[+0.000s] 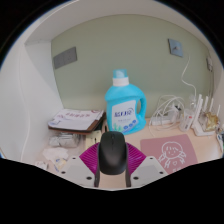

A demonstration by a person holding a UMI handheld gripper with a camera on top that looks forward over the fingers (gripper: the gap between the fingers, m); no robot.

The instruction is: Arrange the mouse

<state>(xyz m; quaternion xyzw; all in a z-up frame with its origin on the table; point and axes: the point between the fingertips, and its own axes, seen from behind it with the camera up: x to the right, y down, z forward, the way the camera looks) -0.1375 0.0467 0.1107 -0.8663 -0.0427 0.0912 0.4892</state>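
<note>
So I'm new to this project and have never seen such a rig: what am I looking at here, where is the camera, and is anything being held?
This is no robot arm. A person carries a hand-held two-finger gripper, and the single picture comes from a wide-angle camera mounted on it, looking forward along the fingers. The magenta pads are the fingers' inner faces. A black oval computer mouse sits between them; the fingers seem closed on it, so it looks held. Beyond lies a pink mouse mat with a cartoon drawing, and further back a blue plastic detergent bottle stands against the pale wall, with white cables beside it.
</note>
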